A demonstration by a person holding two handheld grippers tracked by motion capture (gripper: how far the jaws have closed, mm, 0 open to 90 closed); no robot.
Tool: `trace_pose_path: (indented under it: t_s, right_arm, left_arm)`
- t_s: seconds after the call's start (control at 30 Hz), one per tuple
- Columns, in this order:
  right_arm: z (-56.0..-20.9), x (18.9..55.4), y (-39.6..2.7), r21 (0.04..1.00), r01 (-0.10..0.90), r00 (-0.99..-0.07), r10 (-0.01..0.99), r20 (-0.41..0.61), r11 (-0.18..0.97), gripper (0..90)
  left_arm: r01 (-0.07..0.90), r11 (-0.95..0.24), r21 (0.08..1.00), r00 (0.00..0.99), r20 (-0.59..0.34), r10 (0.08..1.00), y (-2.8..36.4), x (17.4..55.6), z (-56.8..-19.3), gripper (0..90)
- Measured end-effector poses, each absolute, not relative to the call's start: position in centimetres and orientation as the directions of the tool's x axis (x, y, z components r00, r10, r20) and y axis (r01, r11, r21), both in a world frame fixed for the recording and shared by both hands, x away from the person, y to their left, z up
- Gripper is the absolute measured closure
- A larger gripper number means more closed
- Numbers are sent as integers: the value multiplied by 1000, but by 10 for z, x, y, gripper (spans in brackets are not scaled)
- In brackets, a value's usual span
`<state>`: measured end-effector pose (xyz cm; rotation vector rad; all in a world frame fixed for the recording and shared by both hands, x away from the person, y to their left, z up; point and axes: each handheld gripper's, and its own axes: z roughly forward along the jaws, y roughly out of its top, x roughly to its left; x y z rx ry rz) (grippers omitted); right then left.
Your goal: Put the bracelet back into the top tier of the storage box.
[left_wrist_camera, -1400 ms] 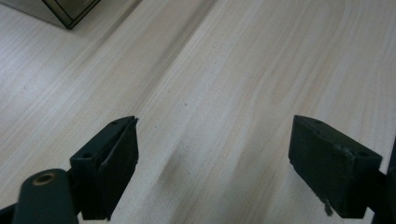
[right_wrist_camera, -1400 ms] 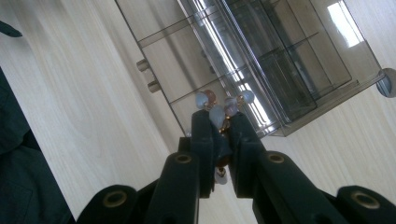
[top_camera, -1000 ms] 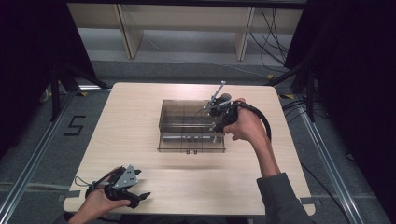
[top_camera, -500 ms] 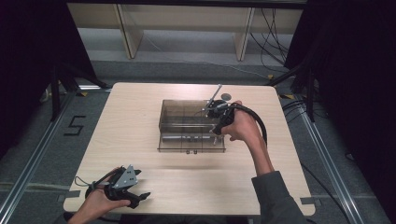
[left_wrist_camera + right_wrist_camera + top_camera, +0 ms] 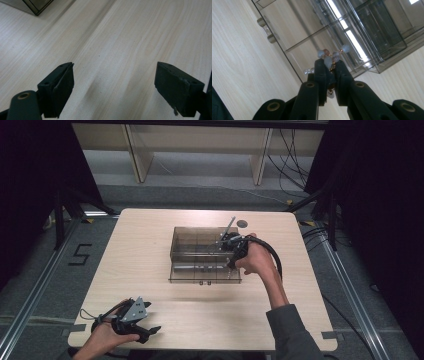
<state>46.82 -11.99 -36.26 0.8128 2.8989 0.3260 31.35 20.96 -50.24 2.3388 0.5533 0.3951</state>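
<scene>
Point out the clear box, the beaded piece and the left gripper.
clear box [image 5: 200,270], high view, near wall.
beaded piece [image 5: 328,61], right gripper view, pale bead between the jaws.
left gripper [image 5: 151,330], high view, between its jaw tips.

The right gripper [image 5: 226,244] has shifted left over the clear box [image 5: 200,256].

Beaded piece [image 5: 329,58]: pinched between my right fingers [image 5: 320,75], lower part hidden behind them; whether bracelet or earring, I cannot tell. In the high view it is too small to make out.

Clear box [image 5: 37,5]: one corner in the left gripper view, the rest cut off by the top edge.

My left hand [image 5: 107,337]: cut by the bottom edge.
</scene>
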Motion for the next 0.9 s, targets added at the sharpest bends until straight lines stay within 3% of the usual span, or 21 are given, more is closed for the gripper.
trace_pose_path:
  t_s: [0.9]
  right_arm:
    - [-393,473,-119,213,500,-858,513,-8,840,821]
  left_arm:
    - [280,-670,688,860,131,494,210,313,-503,160]
